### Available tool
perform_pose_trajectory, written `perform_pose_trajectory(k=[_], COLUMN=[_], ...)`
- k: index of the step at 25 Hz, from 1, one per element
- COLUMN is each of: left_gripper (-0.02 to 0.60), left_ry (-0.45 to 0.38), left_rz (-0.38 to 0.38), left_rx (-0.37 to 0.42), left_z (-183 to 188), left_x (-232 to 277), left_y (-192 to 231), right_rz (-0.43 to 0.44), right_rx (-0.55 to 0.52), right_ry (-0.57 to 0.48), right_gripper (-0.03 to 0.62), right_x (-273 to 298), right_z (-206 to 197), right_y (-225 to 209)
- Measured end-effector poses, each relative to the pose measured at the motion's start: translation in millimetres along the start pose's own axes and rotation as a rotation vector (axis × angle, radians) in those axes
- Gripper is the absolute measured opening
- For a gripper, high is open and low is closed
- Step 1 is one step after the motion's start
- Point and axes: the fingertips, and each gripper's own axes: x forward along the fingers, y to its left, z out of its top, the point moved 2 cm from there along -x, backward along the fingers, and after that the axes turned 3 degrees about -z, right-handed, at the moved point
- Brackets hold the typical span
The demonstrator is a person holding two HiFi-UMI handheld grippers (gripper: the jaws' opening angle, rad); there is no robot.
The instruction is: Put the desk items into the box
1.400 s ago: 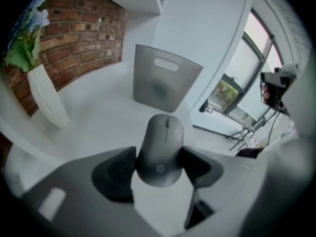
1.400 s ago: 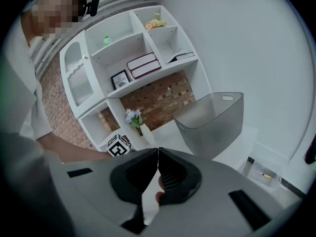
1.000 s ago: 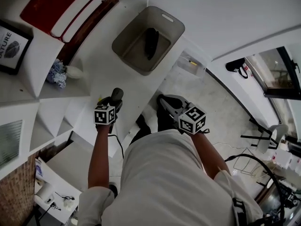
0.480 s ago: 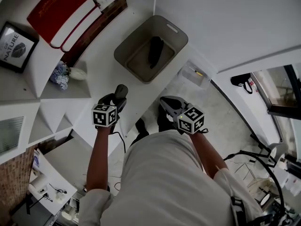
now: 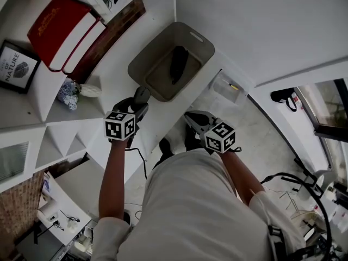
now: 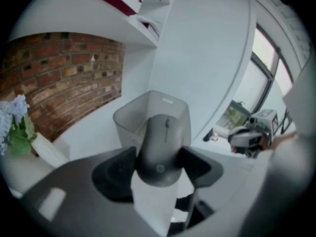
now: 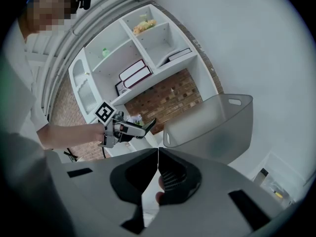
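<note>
Shelf unit (image 5: pixel 54 121): white, along the desk's left edge. It carries red books (image 5: pixel 62 23), a framed picture (image 5: pixel 19 69) and a small bunch of pale blue flowers (image 5: pixel 68 91).

Desk (image 5: pixel 155 20): white and narrow, running away from the person, with brick behind the shelves.

Box (image 5: pixel 142 58): grey, open-topped, with a slot handle in its far rim. It stands at the desk's far end, close to the right edge. One dark item (image 5: pixel 176 64) lies on its floor; its kind can't be made out.

Left gripper (image 5: pixel 138 99): held above the desk just short of the box's near rim. In the left gripper view its jaws clamp a grey computer mouse (image 6: pixel 162 142) by the sides. The mouse's nose points at the box, which stands straight ahead.

Right gripper (image 5: pixel 191 118): off the desk, past its right edge, over the floor. In the right gripper view the jaws (image 7: pixel 158 154) are pressed tip to tip with nothing between them. That view also shows the left gripper out to its left, and the box above and to the right.

Mouse, head view (image 5: pixel 141 95): sticks out beyond the left gripper's tips, near the box and not inside it.
</note>
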Motion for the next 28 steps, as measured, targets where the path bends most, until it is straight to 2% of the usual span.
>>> perform_pose_trajectory(k=[13, 28], left_gripper=[0.296, 0.296], left_ry=[0.029, 0.083], left_rz=[0.000, 0.044], left_rx=[0.052, -0.002], left_z=[68, 93], left_x=[60, 131], left_y=[-14, -2], right_rz=[0.038, 0.077], right_rx=[0.009, -0.013], right_ry=[0.038, 0.053], right_gripper=[0.000, 0.000], right_x=[6, 18], right_z=[16, 58], right_y=[-43, -87])
